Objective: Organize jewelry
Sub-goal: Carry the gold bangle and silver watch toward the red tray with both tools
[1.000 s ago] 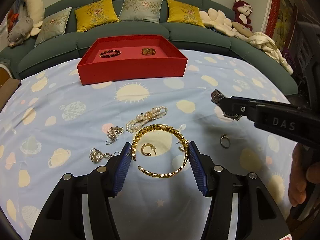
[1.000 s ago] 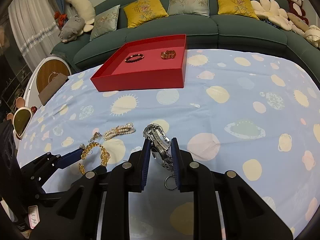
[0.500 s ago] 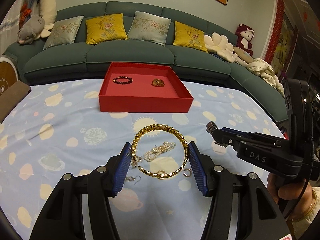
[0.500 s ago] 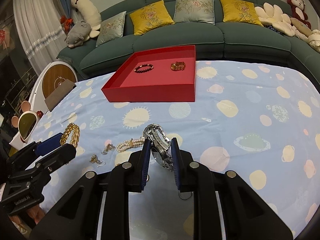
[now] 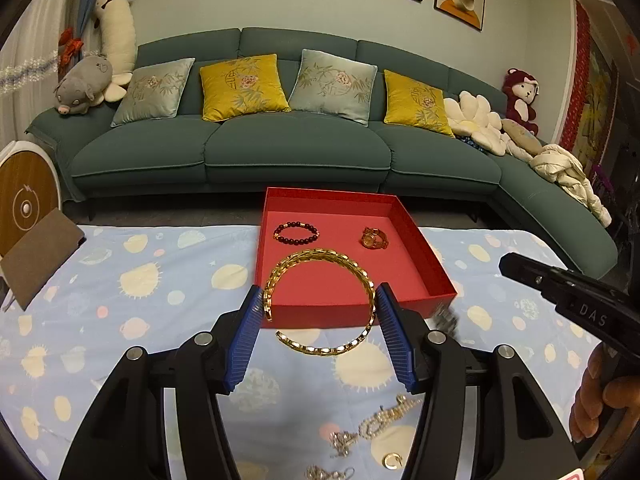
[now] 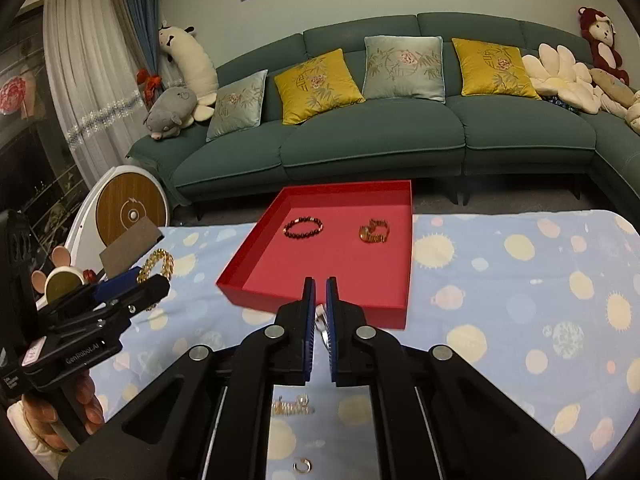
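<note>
My left gripper [image 5: 320, 312] is shut on a gold chain bracelet [image 5: 320, 258] and holds it in the air just before the near wall of the red tray [image 5: 352, 312]. The tray holds a dark bead bracelet [image 5: 296, 232] and a small gold watch [image 5: 375, 238]. My right gripper [image 6: 320, 300] is shut on a silver watch [image 6: 323, 330], which hangs mostly hidden between and below the pads, near the tray's [image 6: 320, 308] front wall. The silver watch shows blurred in the left wrist view [image 5: 446, 322].
A pearl bracelet [image 5: 384, 420], earrings [image 5: 340, 438] and a gold hoop [image 5: 392, 460] lie on the blue patterned cloth [image 5: 160, 288] nearer me. A green sofa [image 5: 280, 152] with cushions stands behind the table. A brown card [image 5: 38, 256] sits at the left edge.
Both grippers have risen and moved forward toward the red tray, carrying the gold bracelet and the silver watch. The loose jewellery on the cloth now lies behind and below them.
</note>
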{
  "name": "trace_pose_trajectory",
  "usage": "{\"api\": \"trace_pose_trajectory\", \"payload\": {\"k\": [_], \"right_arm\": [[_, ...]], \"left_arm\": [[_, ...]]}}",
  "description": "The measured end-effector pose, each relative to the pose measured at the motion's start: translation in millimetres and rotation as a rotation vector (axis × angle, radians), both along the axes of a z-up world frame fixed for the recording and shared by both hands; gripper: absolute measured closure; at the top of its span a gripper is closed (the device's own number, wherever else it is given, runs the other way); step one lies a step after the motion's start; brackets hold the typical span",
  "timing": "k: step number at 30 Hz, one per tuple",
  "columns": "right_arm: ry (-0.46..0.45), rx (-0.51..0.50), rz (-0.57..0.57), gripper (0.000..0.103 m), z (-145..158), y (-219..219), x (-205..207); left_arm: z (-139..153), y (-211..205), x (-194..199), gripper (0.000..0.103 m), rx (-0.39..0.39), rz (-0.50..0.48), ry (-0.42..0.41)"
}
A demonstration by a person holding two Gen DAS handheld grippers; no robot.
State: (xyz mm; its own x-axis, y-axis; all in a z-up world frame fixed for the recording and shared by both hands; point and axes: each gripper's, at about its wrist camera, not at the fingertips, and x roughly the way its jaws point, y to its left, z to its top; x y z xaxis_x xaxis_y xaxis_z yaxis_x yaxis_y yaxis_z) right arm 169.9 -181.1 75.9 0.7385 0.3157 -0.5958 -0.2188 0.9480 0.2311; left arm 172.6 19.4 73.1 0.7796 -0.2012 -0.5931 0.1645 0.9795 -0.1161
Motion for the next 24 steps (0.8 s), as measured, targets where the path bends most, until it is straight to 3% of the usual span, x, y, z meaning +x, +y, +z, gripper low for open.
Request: {"api": "trace_pose_trajectory", "payload": {"k": [5, 7, 9, 10, 12, 18, 24], "right_arm": [[0.036, 0.013, -0.047, 0.099, -13.2, -9.8, 43.0], [0.068, 0.040, -0.023, 0.097, -19.1, -14.0, 45.6], [0.086, 0.003, 0.000, 0.092, -27.6, -10.1, 40.4], [0.099, -0.015, 0.016, 0.087, -33.9, -6.5, 37.8], [0.139, -0.041, 0.016, 0.053, -48.4, 0.0, 33.9], [0.275, -0.046, -0.001, 0.050, -94.1, 21.3, 34.5], [0.289, -0.089, -0.025, 0.046, -120.2, 40.2, 44.7]], "left_arm": [[-11.5, 1.6, 53.6, 0.048, 0.011, 0.041, 0.045], [-13.2, 6.6, 56.9, 0.048, -0.030, 0.048, 0.050], [-16.9, 7.0, 56.0, 0.048, -0.028, 0.045, 0.061], [-19.6, 4.6, 53.2, 0.048, -0.007, 0.033, 0.069], [-22.8, 1.9, 46.4, 0.048, 0.025, 0.036, 0.074], [-19.9, 10.9, 29.3, 0.048, -0.017, 0.040, 0.093], [-17.3, 21.3, 27.7, 0.048, -0.045, 0.061, 0.093]]}}
